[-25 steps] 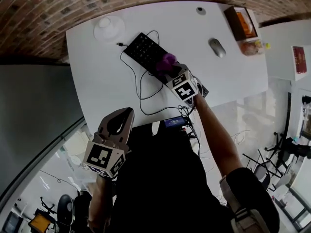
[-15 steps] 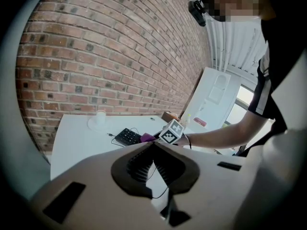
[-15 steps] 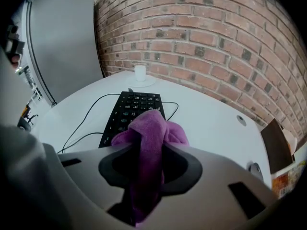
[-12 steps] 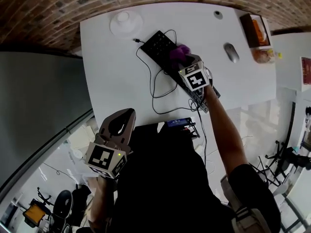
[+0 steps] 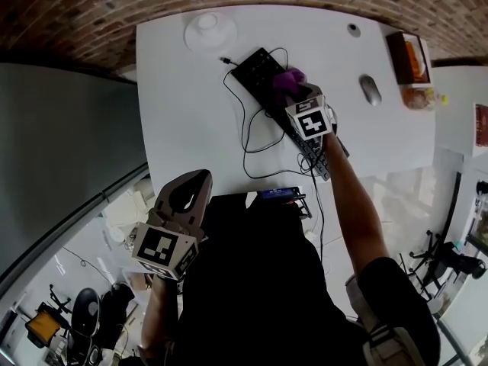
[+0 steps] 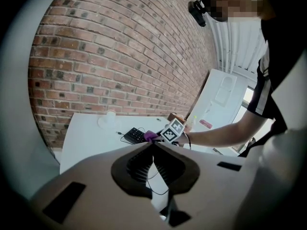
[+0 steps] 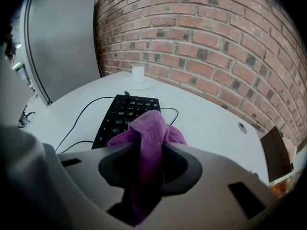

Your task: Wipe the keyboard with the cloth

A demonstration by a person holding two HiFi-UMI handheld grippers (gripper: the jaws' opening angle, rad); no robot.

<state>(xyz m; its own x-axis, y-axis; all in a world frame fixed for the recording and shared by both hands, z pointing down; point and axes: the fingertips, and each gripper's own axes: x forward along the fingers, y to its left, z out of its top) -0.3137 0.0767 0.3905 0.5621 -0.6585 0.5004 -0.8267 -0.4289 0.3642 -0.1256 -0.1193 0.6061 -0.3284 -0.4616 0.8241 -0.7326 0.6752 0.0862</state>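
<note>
Bright, even light; white table (image 5: 191, 113) nearly blown out, shadows faint. Heavy fisheye bending at edges, black corners in gripper views, close foreground soft.

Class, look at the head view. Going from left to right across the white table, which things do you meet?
cup on a saucer → keyboard → small round disc → mouse → brown box
</note>
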